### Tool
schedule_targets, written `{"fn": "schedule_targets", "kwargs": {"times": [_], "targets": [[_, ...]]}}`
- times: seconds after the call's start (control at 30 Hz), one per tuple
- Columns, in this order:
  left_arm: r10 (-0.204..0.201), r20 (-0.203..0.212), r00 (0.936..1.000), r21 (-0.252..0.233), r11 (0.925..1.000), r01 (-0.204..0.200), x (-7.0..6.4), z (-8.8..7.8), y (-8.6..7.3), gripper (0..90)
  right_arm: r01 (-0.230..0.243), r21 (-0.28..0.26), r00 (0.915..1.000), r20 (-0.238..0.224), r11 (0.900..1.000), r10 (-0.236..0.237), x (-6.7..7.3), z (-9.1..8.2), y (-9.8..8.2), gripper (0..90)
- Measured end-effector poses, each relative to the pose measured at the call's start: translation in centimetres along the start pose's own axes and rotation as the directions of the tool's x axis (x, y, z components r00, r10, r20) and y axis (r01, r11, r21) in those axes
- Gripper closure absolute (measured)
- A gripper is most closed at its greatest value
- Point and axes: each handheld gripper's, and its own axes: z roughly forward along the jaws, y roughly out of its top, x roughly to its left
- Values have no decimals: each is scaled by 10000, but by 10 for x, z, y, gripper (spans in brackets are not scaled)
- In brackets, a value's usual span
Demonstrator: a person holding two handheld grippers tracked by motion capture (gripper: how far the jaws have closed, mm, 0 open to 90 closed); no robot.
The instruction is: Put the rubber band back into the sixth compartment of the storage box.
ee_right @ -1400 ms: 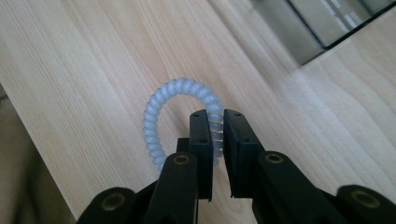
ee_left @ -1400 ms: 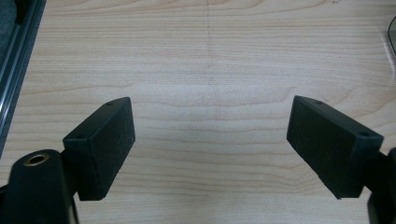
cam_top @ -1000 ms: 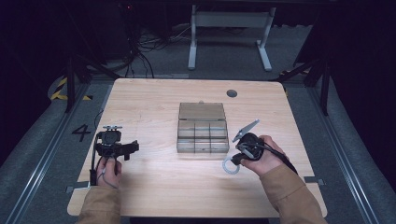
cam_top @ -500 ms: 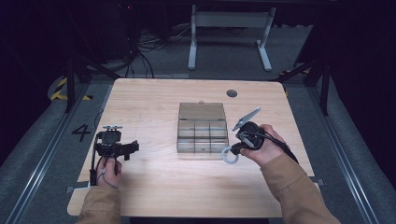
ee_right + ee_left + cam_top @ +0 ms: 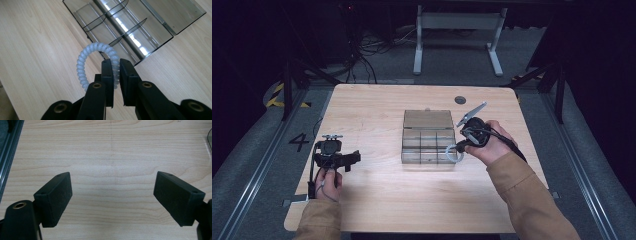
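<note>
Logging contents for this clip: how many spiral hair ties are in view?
1: a pale spiral hair tie pinched in the right claw, at the clear divided organizer and its right near corner.

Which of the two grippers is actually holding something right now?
The right gripper: its jaws pinch a pale coiled ring beside the clear organizer. The left gripper stands open over bare wood.

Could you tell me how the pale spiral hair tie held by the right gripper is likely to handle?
The pale coiled plastic hair tie probably flexes: it is an open spiral ring. It seems light, hanging from one pinch of the right gripper. Its smooth, glossy coils might slip.
</note>
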Motion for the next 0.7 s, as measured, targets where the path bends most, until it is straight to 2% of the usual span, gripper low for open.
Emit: {"fn": "schedule_targets", "kwargs": {"times": [0.2, 0.37, 0.7], "targets": [[16, 10, 10000, 13, 10000, -16, 0, 0, 0, 159, 11, -43, 9999, 151, 10000, -10, -6, 1, 11, 831], [9, 8, 10000, 0, 10000, -9, 0, 0, 0, 160, 28, -37, 9997, 236, 10000, -27, -15, 10, 25, 831], [13, 17, 10000, -1, 10000, -13, 0, 0, 0, 160, -563, 44, 9980, 282, 9984, 561, -31, 25, 36, 831]]}}
